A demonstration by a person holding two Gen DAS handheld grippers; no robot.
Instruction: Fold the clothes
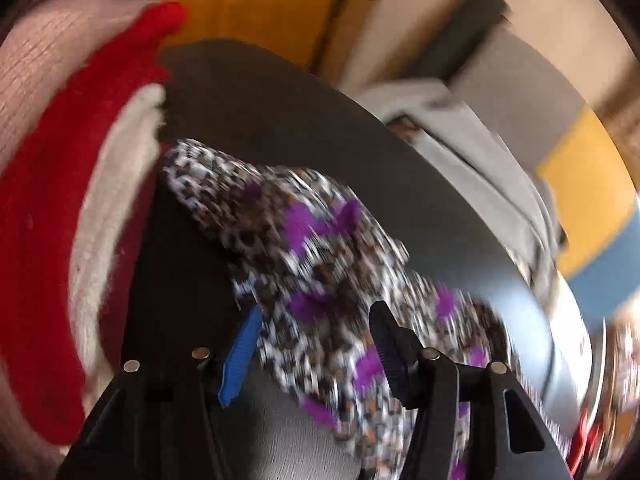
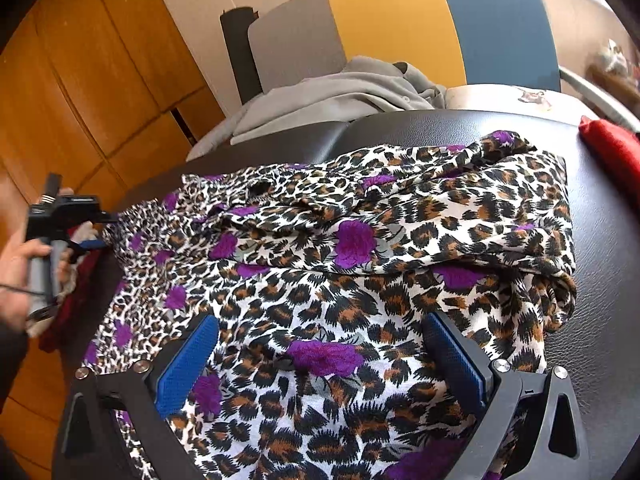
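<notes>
A leopard-print garment with purple flowers (image 2: 360, 256) lies crumpled on a black leather surface (image 2: 608, 280). My right gripper (image 2: 320, 344) is open just above its near part, the blue pads (image 2: 188, 364) spread to either side of the cloth. My left gripper (image 1: 316, 328) is open over a blurred end of the same garment (image 1: 304, 248); cloth lies between its fingers. The left gripper also shows in the right wrist view (image 2: 86, 240), held in a hand at the garment's left edge.
A red and white fleece garment (image 1: 60, 240) and a pink knit (image 1: 36, 76) are piled at the left. A grey garment (image 2: 340, 96) lies behind, on a bench with grey, yellow and blue panels (image 2: 396, 28). Orange wooden cabinets (image 2: 80, 80) stand left. A red cloth (image 2: 612, 148) sits far right.
</notes>
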